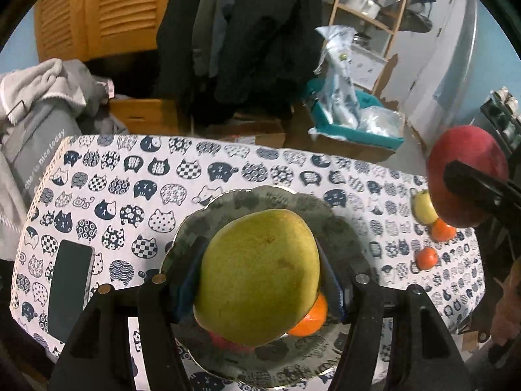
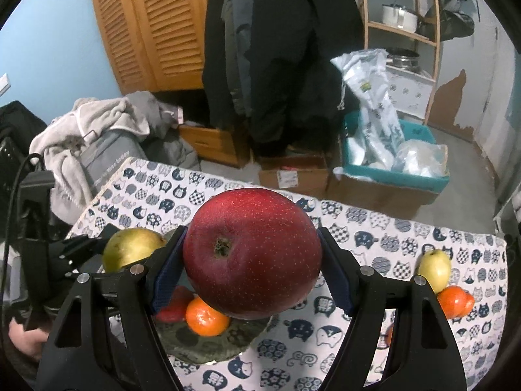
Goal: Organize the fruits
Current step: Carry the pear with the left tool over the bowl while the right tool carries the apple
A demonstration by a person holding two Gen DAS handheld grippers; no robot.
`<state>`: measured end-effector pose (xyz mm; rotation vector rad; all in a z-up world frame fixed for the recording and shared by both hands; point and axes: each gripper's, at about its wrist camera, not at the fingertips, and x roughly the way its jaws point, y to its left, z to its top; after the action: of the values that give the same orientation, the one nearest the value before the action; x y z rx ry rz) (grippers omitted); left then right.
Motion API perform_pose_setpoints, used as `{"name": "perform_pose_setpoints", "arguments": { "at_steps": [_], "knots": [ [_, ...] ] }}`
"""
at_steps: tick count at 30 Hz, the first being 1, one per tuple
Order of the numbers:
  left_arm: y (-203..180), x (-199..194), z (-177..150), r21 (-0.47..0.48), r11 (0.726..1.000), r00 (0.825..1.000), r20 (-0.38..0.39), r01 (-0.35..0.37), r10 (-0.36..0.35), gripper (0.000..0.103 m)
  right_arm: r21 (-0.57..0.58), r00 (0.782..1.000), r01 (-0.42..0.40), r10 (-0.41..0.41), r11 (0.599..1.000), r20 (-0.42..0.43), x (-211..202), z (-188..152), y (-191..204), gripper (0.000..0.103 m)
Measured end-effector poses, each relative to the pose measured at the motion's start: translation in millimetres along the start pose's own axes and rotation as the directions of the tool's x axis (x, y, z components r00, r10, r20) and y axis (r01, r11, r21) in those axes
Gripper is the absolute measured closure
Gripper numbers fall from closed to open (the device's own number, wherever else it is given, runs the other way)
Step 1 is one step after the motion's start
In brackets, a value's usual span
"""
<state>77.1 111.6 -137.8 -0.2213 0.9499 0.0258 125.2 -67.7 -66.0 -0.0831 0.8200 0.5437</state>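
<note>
My left gripper is shut on a green pear, held just above a grey patterned plate. On that plate lie an orange and a red fruit, both partly hidden by the pear. My right gripper is shut on a big red apple over the plate, where an orange and a red fruit sit. The pear and the left gripper show at left. The apple also appears at the right edge of the left wrist view.
A yellow-green fruit and oranges lie on the cat-print tablecloth to the right. A dark phone lies at the table's left. Boxes, a teal bin and clothes stand beyond the table's far edge.
</note>
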Motion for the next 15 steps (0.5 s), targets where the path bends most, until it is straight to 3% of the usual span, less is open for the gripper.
{"name": "perform_pose_setpoints", "arguments": {
  "at_steps": [15],
  "knots": [
    [26.9, 63.2, -14.0, -0.082, 0.996, 0.989, -0.148, -0.032, 0.019, 0.037, -0.042, 0.996, -0.004, 0.000, 0.999, -0.087, 45.8, -22.4, 9.2, 0.026]
  ]
}}
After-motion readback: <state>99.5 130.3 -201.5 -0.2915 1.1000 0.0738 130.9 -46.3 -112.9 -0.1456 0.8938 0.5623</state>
